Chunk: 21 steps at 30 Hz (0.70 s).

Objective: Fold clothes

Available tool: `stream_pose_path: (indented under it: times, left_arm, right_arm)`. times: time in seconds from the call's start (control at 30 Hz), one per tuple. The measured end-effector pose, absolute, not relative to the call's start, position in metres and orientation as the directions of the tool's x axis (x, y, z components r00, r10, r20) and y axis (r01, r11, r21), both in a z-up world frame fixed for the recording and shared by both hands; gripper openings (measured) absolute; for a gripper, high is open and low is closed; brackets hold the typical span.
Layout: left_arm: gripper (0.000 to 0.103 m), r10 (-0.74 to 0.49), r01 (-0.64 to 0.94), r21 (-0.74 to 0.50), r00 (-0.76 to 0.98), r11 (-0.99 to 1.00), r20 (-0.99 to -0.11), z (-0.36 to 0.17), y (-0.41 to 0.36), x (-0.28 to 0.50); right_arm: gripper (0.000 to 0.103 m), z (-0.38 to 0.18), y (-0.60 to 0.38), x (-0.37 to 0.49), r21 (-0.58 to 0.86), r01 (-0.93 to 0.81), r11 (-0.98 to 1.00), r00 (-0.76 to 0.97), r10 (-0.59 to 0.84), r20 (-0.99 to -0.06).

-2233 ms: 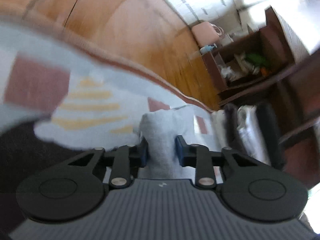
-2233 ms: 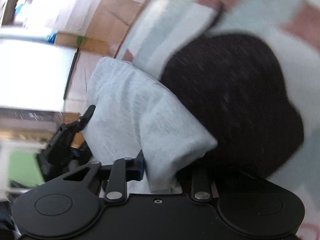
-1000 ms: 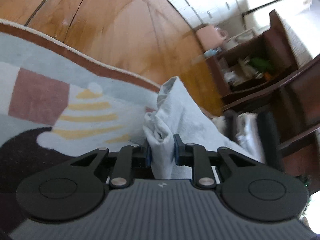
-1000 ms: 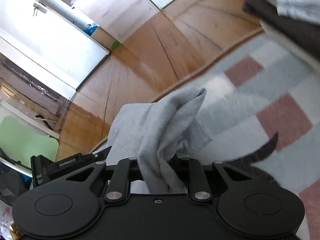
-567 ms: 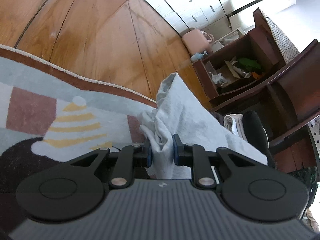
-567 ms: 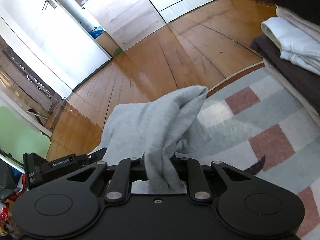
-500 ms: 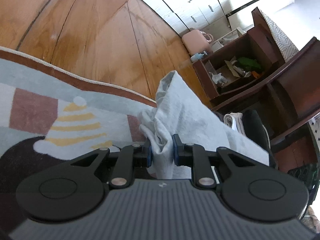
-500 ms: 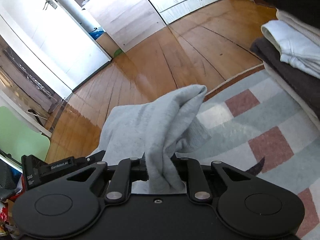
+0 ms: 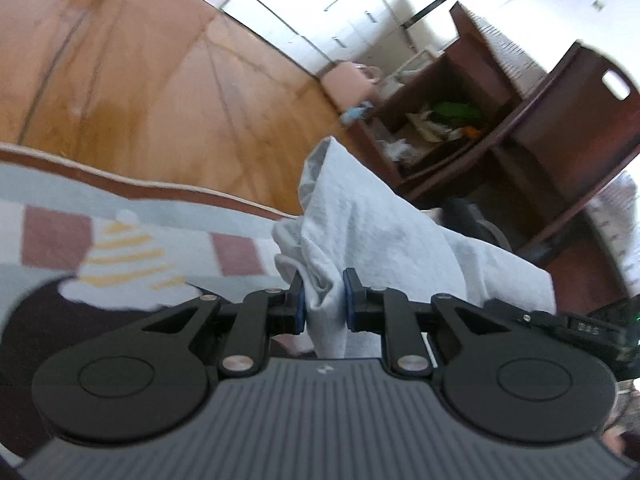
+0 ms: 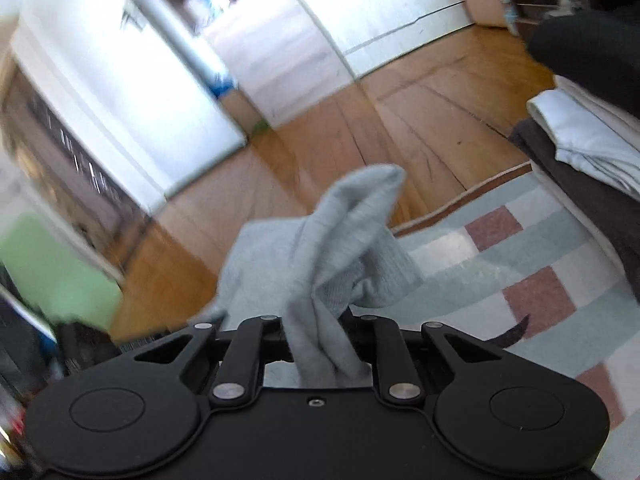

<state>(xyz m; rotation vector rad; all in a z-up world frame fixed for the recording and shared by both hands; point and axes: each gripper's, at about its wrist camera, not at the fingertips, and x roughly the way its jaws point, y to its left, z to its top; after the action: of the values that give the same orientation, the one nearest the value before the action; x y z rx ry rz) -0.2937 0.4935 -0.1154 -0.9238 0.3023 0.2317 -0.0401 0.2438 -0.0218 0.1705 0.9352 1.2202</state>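
Both grippers, left [image 9: 323,300] and right [image 10: 316,336], fingers clamp bunched grey garment [image 9: 360,220]. Thin pinch (fabric wadded): you risk slip, uneven fold onto rug [image 10: 540,280].

Wooden plank floor [image 9: 168,80] carries a patterned rug [image 10: 520,264] with grey, white and dusty-red blocks and a brown border. At 3 o'clock in the right wrist view, a stack of folded clothes [image 10: 580,140] rests on the rug.
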Motion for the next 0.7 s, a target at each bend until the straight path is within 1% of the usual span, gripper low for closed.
stream_pose_path:
  times: [0.07,0.13,0.3,0.4,0.5,0.6,0.7]
  left_arm:
    - [0.016,0.055,-0.276,-0.765,0.952,0.581,-0.302,-0.112,0.488,-0.300]
    - [0.016,0.053,-0.235,-0.775,0.966,0.587,-0.254,-0.107,0.480,-0.305]
    - [0.016,0.104,-0.142,-0.791,0.990,0.595,-0.100,-0.101,0.451,-0.324]
    - [0.017,0.159,-0.139,-0.842,0.985,0.521,-0.064,-0.108,0.436,-0.347]
    - [0.017,0.201,-0.155,-0.875,0.977,0.459,-0.068,-0.118,0.426,-0.369]
    - [0.016,0.226,-0.224,-0.859,0.965,0.460,-0.131,-0.121,0.409,-0.376]
    - [0.016,0.228,-0.260,-0.852,0.958,0.453,-0.171,-0.126,0.396,-0.371]
  right_arm:
    - [0.019,-0.012,0.233,-0.045,0.576,-0.722,0.383,0.059,0.863,-0.501]
    - [0.019,0.003,0.226,-0.053,0.536,-0.750,0.388,0.077,0.856,-0.512]
    - [0.019,0.046,0.207,-0.068,0.456,-0.819,0.348,0.082,0.858,-0.508]
    - [0.019,0.057,0.201,-0.069,0.447,-0.847,0.287,0.028,0.864,-0.503]
    - [0.019,0.051,0.205,-0.065,0.475,-0.863,0.172,-0.121,0.842,-0.526]
    - [0.018,0.042,0.209,-0.067,0.452,-0.883,0.129,-0.173,0.805,-0.568]
    - [0.018,0.040,0.206,-0.066,0.462,-0.884,0.073,-0.213,0.816,-0.538]
